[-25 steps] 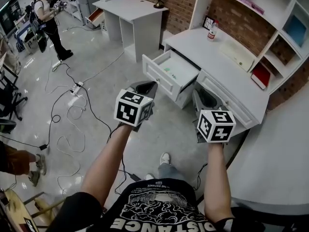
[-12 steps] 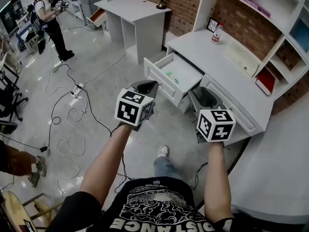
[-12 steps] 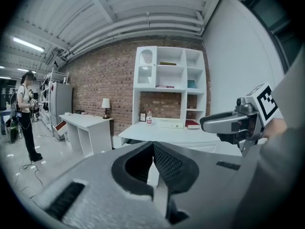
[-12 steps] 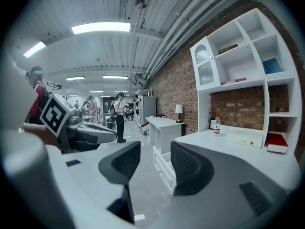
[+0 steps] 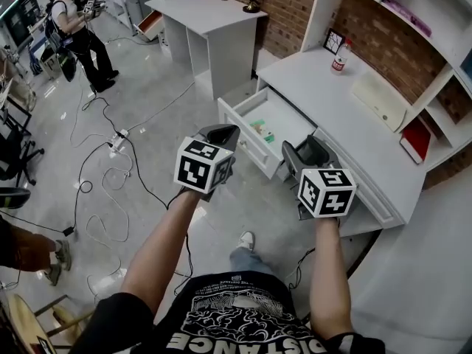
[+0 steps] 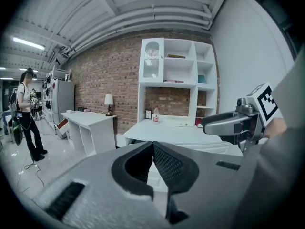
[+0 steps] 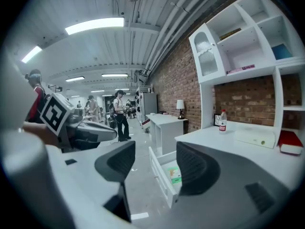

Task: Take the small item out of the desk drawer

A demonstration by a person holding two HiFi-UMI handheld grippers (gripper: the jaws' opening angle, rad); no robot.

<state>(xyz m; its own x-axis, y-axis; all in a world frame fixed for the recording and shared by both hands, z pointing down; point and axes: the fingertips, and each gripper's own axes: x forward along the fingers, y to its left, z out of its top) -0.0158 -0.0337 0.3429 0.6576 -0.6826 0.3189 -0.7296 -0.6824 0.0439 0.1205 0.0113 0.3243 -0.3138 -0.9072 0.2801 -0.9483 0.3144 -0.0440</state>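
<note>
Inside the open drawer [image 5: 243, 133] lies the small green item [image 5: 262, 131]. The right gripper [image 5: 304, 153] is opening with nothing in it. The left gripper [image 5: 221, 135] is squeezed shut and empty. I think it is best to go down between the drawer walls, away from the tabletop [image 5: 332, 102] edge; the floor side has room

The drawer [image 5: 242, 137] is white, small item [image 5: 262, 130] green (brick wall [image 5: 291, 6] red-brown).

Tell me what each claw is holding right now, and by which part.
Nothing is held. The left claw is shut and empty; the right claw is opening, nothing between its jaws. The small item lies in the open drawer.
</note>
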